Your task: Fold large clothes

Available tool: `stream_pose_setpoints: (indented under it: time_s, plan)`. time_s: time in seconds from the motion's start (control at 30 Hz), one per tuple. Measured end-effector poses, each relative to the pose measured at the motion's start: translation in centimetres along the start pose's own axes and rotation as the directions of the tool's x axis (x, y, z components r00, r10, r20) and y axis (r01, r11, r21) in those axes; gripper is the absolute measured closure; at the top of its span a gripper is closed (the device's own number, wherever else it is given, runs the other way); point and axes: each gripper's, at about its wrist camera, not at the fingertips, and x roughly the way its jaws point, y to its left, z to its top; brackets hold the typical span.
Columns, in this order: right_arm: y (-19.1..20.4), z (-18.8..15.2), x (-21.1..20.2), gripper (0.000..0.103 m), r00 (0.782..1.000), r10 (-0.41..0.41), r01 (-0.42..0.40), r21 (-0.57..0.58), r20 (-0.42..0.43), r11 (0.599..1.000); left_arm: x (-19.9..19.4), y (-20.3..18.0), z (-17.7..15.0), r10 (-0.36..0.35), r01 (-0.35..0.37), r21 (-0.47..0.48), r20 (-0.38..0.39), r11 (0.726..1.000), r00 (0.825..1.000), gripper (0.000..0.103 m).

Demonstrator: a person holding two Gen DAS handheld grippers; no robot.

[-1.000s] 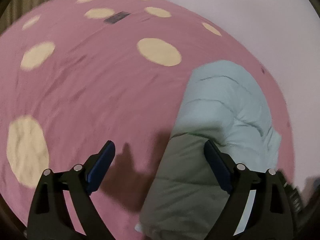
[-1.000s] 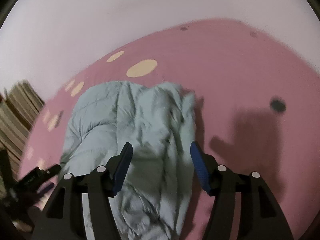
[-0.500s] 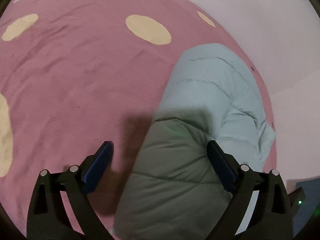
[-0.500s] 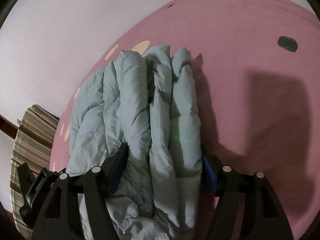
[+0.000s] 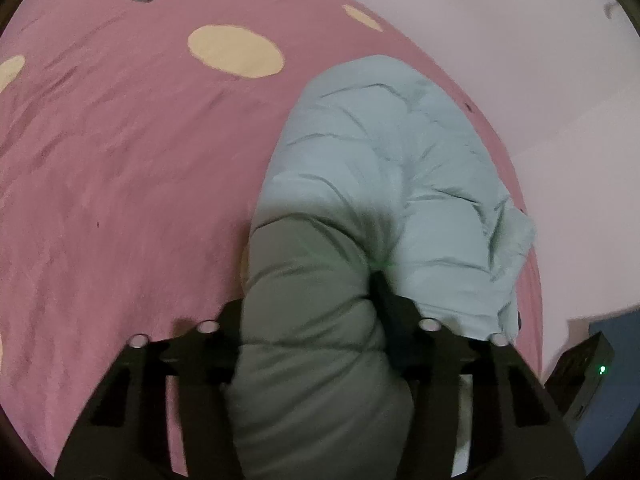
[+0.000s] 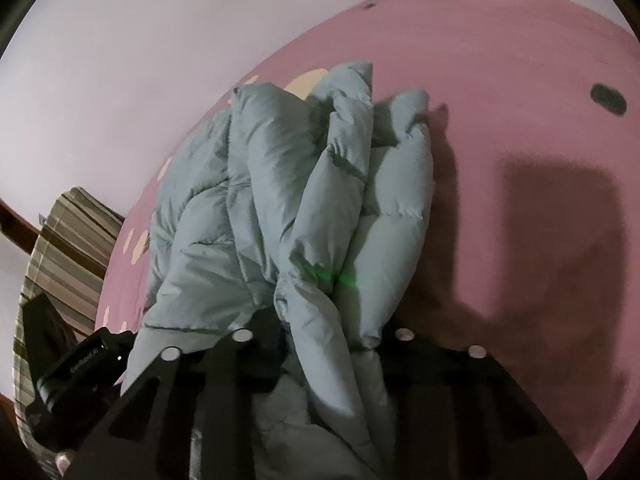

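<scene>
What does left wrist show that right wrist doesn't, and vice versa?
Left wrist only: the left gripper, whose jaws have just been closing, clamped on a puffy roll of the pale blue quilted jacket; a large cream dot on the pink cover; a black box with a green light at lower right.

Right wrist only: the right gripper, jaws also just closing, pinching bunched jacket folds; a striped fabric at left; a dark oval mark on the cover.

Both: jacket, pink cover, pale wall.

Black linkage arms [image 5: 132,396], silver screws [image 5: 208,326]
</scene>
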Motion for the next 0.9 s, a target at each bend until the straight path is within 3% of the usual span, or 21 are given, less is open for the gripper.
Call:
stream_pose_setpoints:
  time_s: [0.13,0.43,0.67,0.9]
  plan:
    - [1.1,-0.2,-0.8,0.080,0.999,0.015,-0.014,-0.016,0.041,1.000,-1.3,-0.2,0.2,-0.022,0.022,0.013,0.016,1.000,1.000,0.068]
    - [7.3,2.6,-1.5,0.081,0.985,0.135,-0.125,-0.103,0.105,0.987,-6.6,1.0,3.5,-0.047,0.047,0.009,0.132,0.999,0.990,0.070]
    - [11.8,3.5,3.6,0.082,0.980,0.196,-0.189,-0.115,0.048,0.975,-7.5,4.2,7.3,0.016,-0.016,-0.003,0.194,1.000,0.981,0.070]
    - [10.7,1.8,7.6,0.082,0.985,0.164,-0.167,-0.085,-0.044,0.982,-4.4,8.5,7.9,0.070,-0.065,-0.042,0.137,0.997,0.988,0.070]
